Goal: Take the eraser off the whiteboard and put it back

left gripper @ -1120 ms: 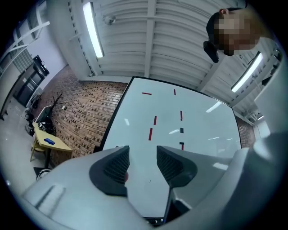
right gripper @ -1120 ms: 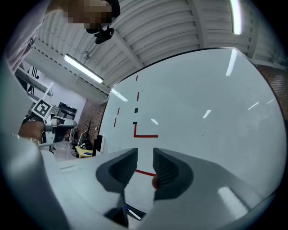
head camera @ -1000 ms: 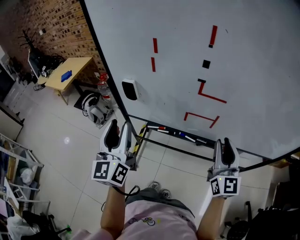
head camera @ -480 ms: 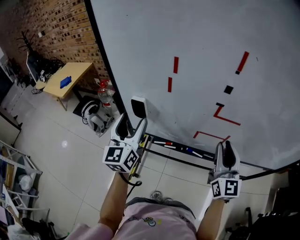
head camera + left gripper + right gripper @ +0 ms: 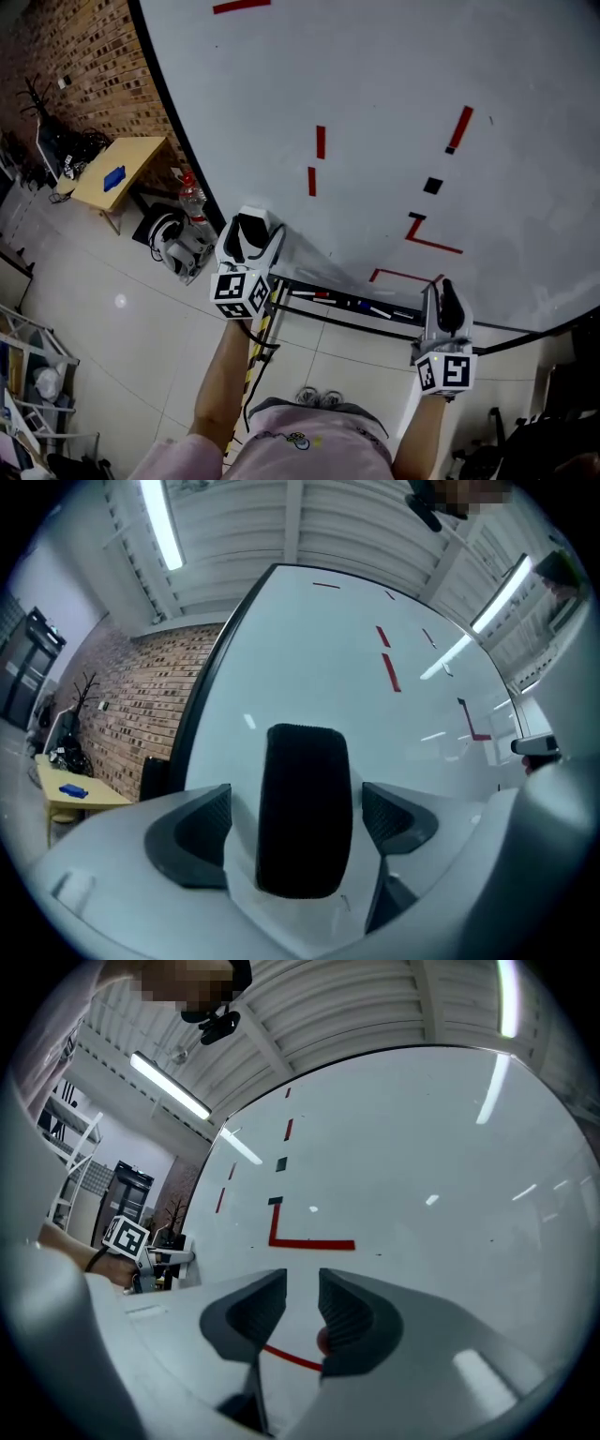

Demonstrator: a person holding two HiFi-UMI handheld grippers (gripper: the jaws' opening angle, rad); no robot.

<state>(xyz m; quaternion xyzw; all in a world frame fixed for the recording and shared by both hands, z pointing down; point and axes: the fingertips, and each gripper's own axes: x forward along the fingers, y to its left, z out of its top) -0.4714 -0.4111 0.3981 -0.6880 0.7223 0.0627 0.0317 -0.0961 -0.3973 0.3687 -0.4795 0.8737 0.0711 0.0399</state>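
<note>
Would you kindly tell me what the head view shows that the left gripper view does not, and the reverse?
Only the head view: the pens under the whiteboard and the person's pink shirt. Only the left gripper view: ceiling lights, and clear gaps between the eraser and the left claw, which is opening. Both: eraser, whiteboard, brick wall, wooden table.

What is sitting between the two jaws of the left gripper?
The black eraser. The left gripper view shows it between the opening jaws of the left gripper, with a gap on either side, so neither pad presses on it.
</note>
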